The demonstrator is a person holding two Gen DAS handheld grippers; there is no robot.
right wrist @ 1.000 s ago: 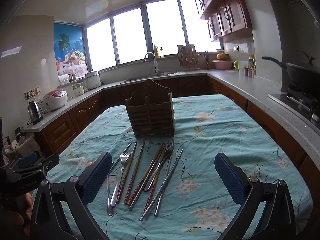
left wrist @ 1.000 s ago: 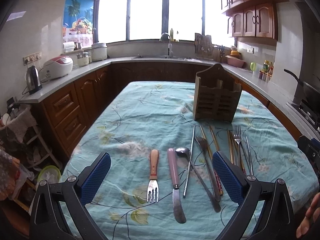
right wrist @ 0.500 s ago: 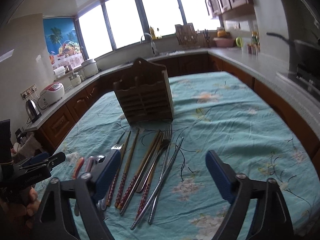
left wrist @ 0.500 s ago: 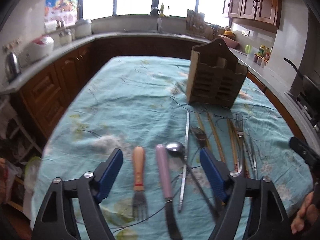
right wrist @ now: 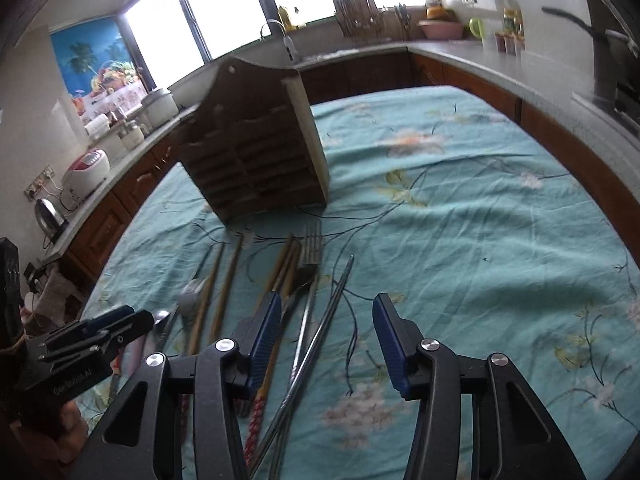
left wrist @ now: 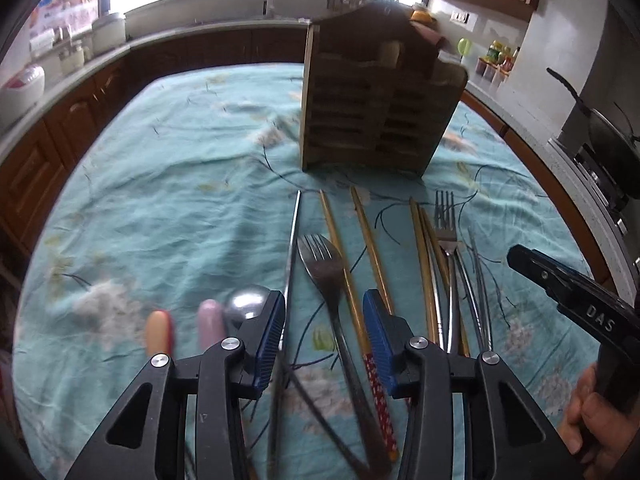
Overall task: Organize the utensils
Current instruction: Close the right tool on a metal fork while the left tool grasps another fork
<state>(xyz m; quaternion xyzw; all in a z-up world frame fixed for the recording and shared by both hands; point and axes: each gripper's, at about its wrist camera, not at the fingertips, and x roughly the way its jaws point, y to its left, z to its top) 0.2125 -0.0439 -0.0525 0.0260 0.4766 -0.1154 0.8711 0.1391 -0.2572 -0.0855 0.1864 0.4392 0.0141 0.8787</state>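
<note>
Utensils lie in a row on the teal floral tablecloth in front of a wooden utensil holder (left wrist: pixel 376 96), also in the right wrist view (right wrist: pixel 260 148). My left gripper (left wrist: pixel 324 332) is open, low over a steel fork (left wrist: pixel 324 264) and a red-patterned chopstick (left wrist: pixel 352 296), jaws either side of them. A spoon (left wrist: pixel 246 304), a pink handle (left wrist: pixel 210 316) and an orange handle (left wrist: pixel 158 330) lie left of it. My right gripper (right wrist: pixel 324 340) is open, low over metal chopsticks (right wrist: pixel 324 320) and a fork (right wrist: pixel 310 264).
The tablecloth (right wrist: pixel 480 208) covers the whole table. Kitchen counters with wooden cabinets ring the room, with a rice cooker (right wrist: pixel 86 172) and kettle (right wrist: pixel 48 212) at the left and a pan (left wrist: pixel 608 128) on the stove at the right.
Both grippers have moved forward and down toward the utensils and their jaws have narrowed. The holder looms larger in both views.
</note>
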